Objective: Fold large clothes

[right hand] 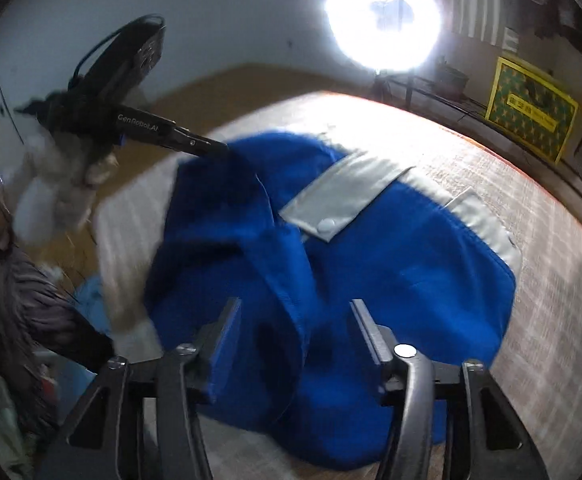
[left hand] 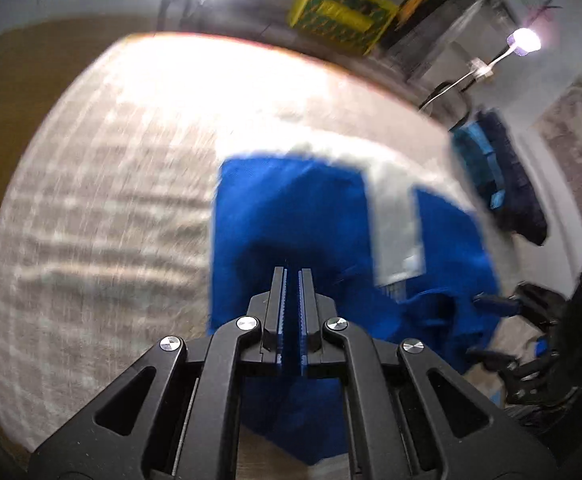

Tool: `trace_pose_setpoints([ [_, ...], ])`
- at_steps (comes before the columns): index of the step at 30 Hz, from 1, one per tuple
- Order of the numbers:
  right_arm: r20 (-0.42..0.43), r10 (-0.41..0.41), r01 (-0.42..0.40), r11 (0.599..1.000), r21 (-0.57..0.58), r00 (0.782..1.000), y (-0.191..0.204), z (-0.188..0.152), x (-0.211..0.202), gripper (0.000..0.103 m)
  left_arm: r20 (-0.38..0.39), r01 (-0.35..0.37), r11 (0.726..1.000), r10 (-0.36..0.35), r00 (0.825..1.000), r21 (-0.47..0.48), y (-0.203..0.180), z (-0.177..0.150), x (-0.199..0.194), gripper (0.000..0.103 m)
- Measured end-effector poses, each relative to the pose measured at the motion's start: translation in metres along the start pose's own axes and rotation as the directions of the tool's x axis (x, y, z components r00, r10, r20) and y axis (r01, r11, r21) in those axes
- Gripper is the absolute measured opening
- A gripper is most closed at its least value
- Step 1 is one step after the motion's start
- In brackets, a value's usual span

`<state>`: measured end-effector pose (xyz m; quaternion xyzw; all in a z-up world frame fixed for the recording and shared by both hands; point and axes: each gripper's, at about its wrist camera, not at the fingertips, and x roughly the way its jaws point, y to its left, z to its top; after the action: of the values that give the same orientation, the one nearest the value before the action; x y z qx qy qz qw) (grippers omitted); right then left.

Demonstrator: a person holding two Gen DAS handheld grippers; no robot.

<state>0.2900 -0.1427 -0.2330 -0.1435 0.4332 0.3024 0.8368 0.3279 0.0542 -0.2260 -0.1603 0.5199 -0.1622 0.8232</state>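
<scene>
A bright blue garment (right hand: pixel 391 264) with silver-grey pocket flaps (right hand: pixel 343 200) lies bunched on the cloth-covered table (right hand: pixel 511 184). My left gripper (left hand: pixel 293 274) is shut on a fold of the blue garment (left hand: pixel 291 208), and fabric hangs below its fingers. From the right wrist view the left gripper (right hand: pixel 221 146) holds the garment's far left edge raised. My right gripper (right hand: pixel 291 308) stands open low over the near side, a ridge of blue cloth running between its spread fingers (right hand: pixel 365 328). The pads do not visibly press on the cloth. The right gripper (left hand: pixel 481 328) shows blurred at the garment's right edge.
A ring light (right hand: pixel 383 20) glares behind the table. A yellow and green box (right hand: pixel 531 108) stands at the back right. A dark blue pile of clothes (left hand: pixel 503 180) lies off the table's right end. A person's hand (right hand: pixel 59 188) holds the left gripper.
</scene>
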Motion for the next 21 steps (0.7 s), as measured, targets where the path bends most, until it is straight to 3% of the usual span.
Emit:
trace_pose_setpoints([
  [4,0.008,-0.065,0.063,0.993,0.104,0.998,-0.026,0.012,0.012,0.050,-0.067,-0.015,0.999,0.013,0.998,-0.028,0.016,-0.009,0.022,0.001],
  [6,-0.015,-0.178,0.178,0.972,0.153,0.984,-0.046,0.018,0.019,0.050,-0.065,-0.014,0.999,0.012,0.998,-0.031,0.016,-0.011,0.022,0.001],
  [9,-0.065,-0.256,0.263,0.956,0.128,0.964,-0.050,0.016,0.030,0.043,-0.058,-0.018,1.000,0.017,0.998,-0.017,0.014,-0.011,0.016,0.001],
  [12,-0.093,-0.363,0.367,0.930,0.034,0.927,-0.038,0.012,0.037,0.043,-0.011,-0.013,1.000,0.013,1.000,-0.018,0.015,-0.005,0.000,0.001],
  [14,-0.088,-0.373,0.379,0.923,0.069,0.924,-0.040,0.007,0.026,0.043,0.026,-0.002,0.999,0.003,1.000,-0.041,0.021,0.000,-0.007,0.001],
  [15,-0.080,-0.362,0.370,0.921,0.122,0.929,-0.044,0.004,0.016,0.046,0.034,0.013,0.997,-0.011,0.999,-0.072,0.027,0.003,-0.010,0.002],
  [19,-0.023,-0.351,0.339,0.881,0.329,0.936,-0.058,-0.012,-0.027,0.081,0.013,0.075,0.985,-0.074,0.997,-0.155,0.043,0.008,-0.001,0.018],
  [21,-0.013,-0.287,0.264,0.862,0.434,0.958,-0.068,-0.026,-0.039,0.082,-0.004,0.091,0.979,-0.093,0.996,-0.184,0.046,0.010,0.007,0.020],
])
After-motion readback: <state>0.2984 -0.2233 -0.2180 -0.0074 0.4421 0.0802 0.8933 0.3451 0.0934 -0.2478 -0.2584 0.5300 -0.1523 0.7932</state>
